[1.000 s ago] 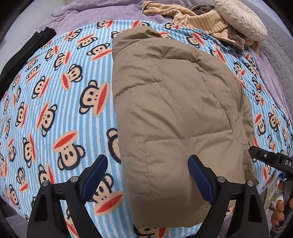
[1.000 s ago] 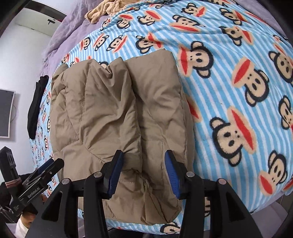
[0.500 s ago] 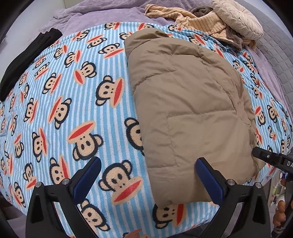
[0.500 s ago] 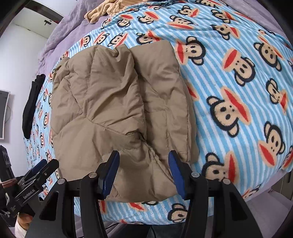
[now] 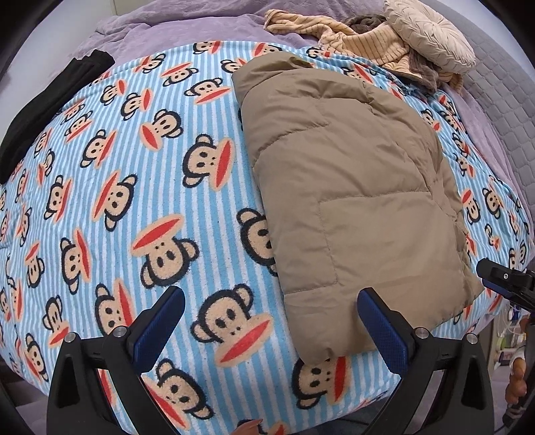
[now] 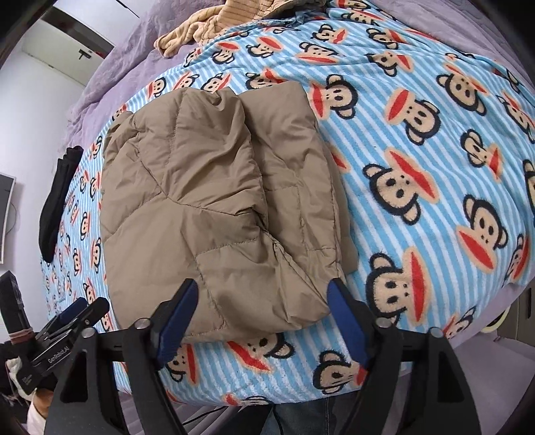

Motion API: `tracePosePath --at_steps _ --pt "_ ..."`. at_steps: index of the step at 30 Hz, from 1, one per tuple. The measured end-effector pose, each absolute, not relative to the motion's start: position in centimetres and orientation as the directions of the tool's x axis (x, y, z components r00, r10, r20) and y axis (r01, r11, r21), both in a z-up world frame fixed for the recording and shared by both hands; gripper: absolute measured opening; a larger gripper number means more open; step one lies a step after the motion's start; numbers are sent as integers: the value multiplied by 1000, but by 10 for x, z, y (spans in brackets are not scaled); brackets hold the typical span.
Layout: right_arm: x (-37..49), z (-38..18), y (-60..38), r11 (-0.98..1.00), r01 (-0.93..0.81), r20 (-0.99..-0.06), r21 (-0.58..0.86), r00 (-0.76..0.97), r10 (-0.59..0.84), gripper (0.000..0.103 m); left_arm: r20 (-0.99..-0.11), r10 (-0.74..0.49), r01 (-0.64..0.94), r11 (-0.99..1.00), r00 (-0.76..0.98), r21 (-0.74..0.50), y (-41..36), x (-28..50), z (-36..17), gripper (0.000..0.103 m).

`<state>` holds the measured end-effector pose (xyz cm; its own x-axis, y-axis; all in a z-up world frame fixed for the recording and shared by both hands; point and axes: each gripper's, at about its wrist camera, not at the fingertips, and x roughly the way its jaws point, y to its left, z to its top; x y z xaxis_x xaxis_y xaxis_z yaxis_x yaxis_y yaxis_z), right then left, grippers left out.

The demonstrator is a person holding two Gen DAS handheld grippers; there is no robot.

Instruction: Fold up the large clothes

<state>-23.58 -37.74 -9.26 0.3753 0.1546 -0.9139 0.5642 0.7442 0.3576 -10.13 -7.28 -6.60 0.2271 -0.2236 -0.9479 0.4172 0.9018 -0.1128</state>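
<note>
A tan puffer jacket [image 5: 351,187] lies folded into a thick bundle on the monkey-print blanket [image 5: 133,187]. In the left wrist view my left gripper [image 5: 267,328] stands wide open above the blanket, just off the bundle's near left corner, with nothing between its blue pads. In the right wrist view the jacket [image 6: 214,200] fills the middle. My right gripper [image 6: 264,318] hovers over its near edge, jaws opening, pads clear of the fabric. The right gripper's tip [image 5: 505,277] shows at the left view's right edge, and the left gripper [image 6: 73,314] shows at the right view's lower left.
A pile of beige striped clothes [image 5: 374,43] and a round cream cushion [image 5: 431,33] lie at the bed's far end on the purple cover [image 5: 167,30]. A black garment [image 5: 43,110] lies at the far left. The bed's near edge runs just under both grippers.
Both grippers have drawn back from the jacket and opened wider. The right one let go of the jacket's near edge; the left one shifted left, off the bundle and over the blanket.
</note>
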Motion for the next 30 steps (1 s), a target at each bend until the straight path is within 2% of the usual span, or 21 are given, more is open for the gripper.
tracePosePath --at_steps 13,19,30 --pt "-196 -104 -431 750 544 -913 377 352 204 83 -954 -235 319 933 189 -167 -100 -47 -85 103" --pt "-174 -126 -457 763 505 -906 403 335 257 84 -932 -340 295 910 123 -293 -108 -24 -103 103" --pt "-148 -191 -504 621 524 -813 582 381 441 84 -825 -564 228 800 -31 -555 -106 14 -142 103"
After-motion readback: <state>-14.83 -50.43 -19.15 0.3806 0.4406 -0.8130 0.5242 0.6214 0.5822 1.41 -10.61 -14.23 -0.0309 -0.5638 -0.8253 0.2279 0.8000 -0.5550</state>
